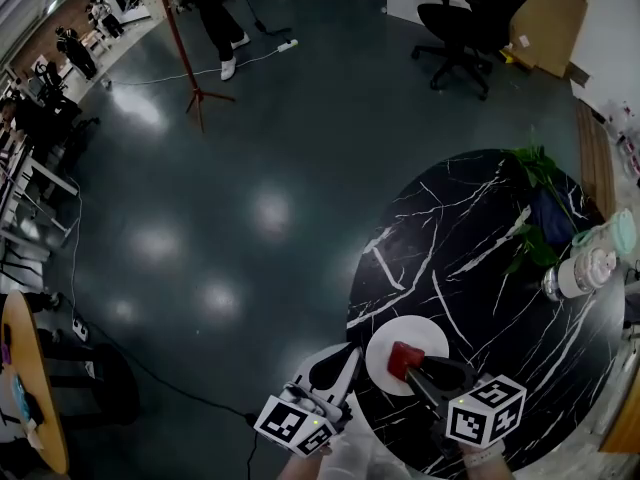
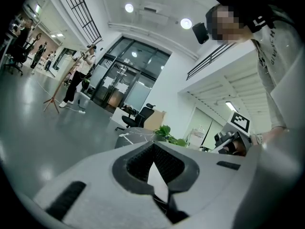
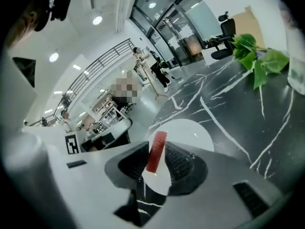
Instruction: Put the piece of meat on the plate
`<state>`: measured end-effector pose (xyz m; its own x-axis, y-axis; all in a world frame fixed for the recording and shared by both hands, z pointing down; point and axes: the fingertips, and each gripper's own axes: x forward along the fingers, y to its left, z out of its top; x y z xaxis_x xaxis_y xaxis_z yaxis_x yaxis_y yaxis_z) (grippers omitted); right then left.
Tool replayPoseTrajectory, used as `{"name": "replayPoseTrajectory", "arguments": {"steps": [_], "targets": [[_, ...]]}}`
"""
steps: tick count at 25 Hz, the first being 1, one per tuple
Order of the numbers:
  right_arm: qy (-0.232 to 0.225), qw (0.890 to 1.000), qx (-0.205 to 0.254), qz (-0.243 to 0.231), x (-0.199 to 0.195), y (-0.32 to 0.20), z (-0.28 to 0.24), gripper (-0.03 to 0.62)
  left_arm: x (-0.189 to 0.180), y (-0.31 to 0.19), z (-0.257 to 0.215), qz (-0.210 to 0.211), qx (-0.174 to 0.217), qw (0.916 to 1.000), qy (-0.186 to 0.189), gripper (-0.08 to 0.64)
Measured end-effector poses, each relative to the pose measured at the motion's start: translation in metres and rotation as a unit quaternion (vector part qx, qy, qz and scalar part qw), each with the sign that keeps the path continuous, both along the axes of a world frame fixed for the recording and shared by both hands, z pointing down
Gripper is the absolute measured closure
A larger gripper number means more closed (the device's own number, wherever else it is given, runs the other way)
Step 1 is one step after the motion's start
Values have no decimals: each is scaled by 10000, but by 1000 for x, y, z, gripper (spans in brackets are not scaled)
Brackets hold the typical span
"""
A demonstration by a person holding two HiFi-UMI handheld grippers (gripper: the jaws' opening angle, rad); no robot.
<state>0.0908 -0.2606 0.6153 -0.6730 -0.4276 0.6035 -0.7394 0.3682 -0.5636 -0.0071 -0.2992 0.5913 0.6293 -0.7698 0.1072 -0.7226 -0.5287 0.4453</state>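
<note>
A thin red piece of meat hangs between the pads of my right gripper, which is shut on it. It hangs just over the white plate. In the head view the meat sits at the tip of the right gripper, above the plate near the front edge of the black marble table. My left gripper hovers left of the plate at the table's rim. Its jaws stand a little apart with nothing between them. In its own view the left gripper points level, towards the right gripper's marker cube.
A leafy green plant and a pale jar stand on the table's far right side. A black office chair, a wooden coat stand and a standing person are across the grey floor. A round wooden table is at the left edge.
</note>
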Motion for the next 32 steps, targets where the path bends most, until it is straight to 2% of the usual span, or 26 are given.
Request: {"name": "replayPoseTrajectory", "arguments": {"steps": [4,8,20,23,27,30,32], "targets": [[321,9989,289,-172,1,-3,-2,506,-1,2,1,-7,-31,10000,20,552],[662,9957,625,-148,7,-7,-5,492,-3,2,2,-24,-34,10000,50,552],[762,9929,908,-64,12,-5,-13,482,-7,6,-4,-93,-6,9999,138,552],[635,9932,975,-68,10,-2,-19,474,-6,7,-10,-73,32,9999,134,552],[151,9958,899,-91,1,5,-33,474,-3,10,-22,-14,76,9999,132,552],[-37,9953,964,-102,-3,11,-47,477,3,15,-36,100,130,9998,123,552],[-94,9947,1024,-26,-2,15,-58,502,8,20,-47,202,154,9996,135,552]]}}
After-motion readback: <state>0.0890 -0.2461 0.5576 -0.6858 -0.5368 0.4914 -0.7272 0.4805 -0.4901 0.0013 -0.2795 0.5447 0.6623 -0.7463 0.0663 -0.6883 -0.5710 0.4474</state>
